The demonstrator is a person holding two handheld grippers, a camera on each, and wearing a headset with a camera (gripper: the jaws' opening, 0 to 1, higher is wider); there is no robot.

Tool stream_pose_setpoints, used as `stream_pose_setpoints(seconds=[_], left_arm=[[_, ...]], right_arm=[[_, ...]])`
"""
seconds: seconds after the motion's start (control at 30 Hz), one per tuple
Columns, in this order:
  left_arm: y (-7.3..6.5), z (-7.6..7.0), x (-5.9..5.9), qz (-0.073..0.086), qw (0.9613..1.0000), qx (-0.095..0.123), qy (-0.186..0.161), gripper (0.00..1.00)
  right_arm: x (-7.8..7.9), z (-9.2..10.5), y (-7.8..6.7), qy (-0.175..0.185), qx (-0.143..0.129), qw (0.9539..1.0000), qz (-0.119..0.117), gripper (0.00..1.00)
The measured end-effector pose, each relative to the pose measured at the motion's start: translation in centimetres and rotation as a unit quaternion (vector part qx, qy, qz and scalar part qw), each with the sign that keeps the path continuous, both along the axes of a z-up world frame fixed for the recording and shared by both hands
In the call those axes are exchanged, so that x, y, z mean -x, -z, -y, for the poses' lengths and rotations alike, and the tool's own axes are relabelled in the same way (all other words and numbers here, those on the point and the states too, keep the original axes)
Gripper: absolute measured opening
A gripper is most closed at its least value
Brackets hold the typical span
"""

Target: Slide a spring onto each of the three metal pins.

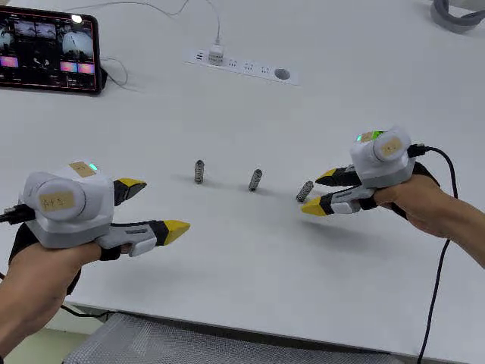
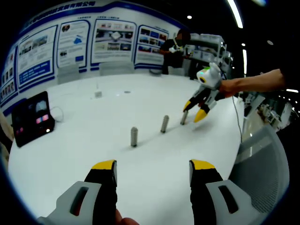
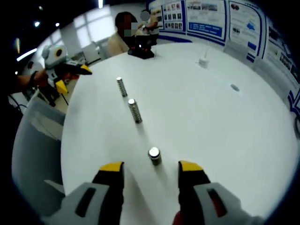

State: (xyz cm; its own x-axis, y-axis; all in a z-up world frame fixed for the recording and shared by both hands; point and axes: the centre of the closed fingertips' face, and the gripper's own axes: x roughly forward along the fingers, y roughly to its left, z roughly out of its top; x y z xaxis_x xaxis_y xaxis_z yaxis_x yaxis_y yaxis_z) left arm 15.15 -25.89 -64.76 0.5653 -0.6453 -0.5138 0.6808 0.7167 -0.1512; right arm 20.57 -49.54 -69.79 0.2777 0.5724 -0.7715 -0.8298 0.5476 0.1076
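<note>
Three short metal pins are seen standing in a row on the white surface (image 1: 250, 258), each with a coiled spring wound round it: the left pin (image 1: 199, 171), the middle pin (image 1: 255, 180) and the right pin (image 1: 305, 191). In the head view the right pin appears tilted, while the other two are seen upright.

The right tongs (image 1: 316, 196) are held low over the surface with the yellow-tipped jaws parted and nothing gripped between them. In the right gripper view the right pin (image 3: 154, 155) is found just ahead of the tips of the right tongs (image 3: 151, 167), in line with the gap, and is touched by neither jaw; the middle pin (image 3: 135, 111) and the left pin (image 3: 122, 86) are lined up beyond it.

The left tongs (image 1: 161, 205) are held well apart from the row, at the near left of the surface, spread wide and empty. In the left gripper view the same open jaws (image 2: 153, 165) are seen pointing toward the pins.

A tablet (image 1: 49, 49) with a lit screen and a white power strip (image 1: 241, 66) are placed at the far side of the surface.
</note>
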Motion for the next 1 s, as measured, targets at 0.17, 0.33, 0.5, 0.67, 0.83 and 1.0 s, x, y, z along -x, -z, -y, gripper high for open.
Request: stream_pose_setpoints(seconds=[0.17,0.33,0.5,0.67,0.83,1.0], left_arm=[[-0.1,0.2,-0.3,0.002,1.0,0.001,0.001,0.64],[-0.2,0.3,-0.4,0.002,1.0,0.002,0.002,0.64],[-0.2,0.3,-0.6,0.002,1.0,0.003,0.001,0.64],[-0.3,0.4,-0.9,0.002,1.0,0.003,0.003,0.64],[-0.6,0.2,-1.4,0.004,1.0,0.004,0.001,0.64],[-0.8,0.0,-1.8,0.006,1.0,0.003,-0.001,0.65]], right_arm=[[0.0,0.2,-0.7,0.035,-0.033,0.9989,0.005,0.49],[-0.1,0.6,-1.0,0.067,-0.055,0.9962,0.006,0.51],[-0.1,0.5,-1.8,0.106,-0.093,0.99,0.012,0.53],[0.2,0.4,-2.6,0.139,-0.129,0.9817,0.017,0.57],[0.7,0.9,-3.2,0.163,-0.146,0.9754,0.024,0.61],[1.1,1.0,-3.6,0.17,-0.148,0.9736,0.033,0.65]])
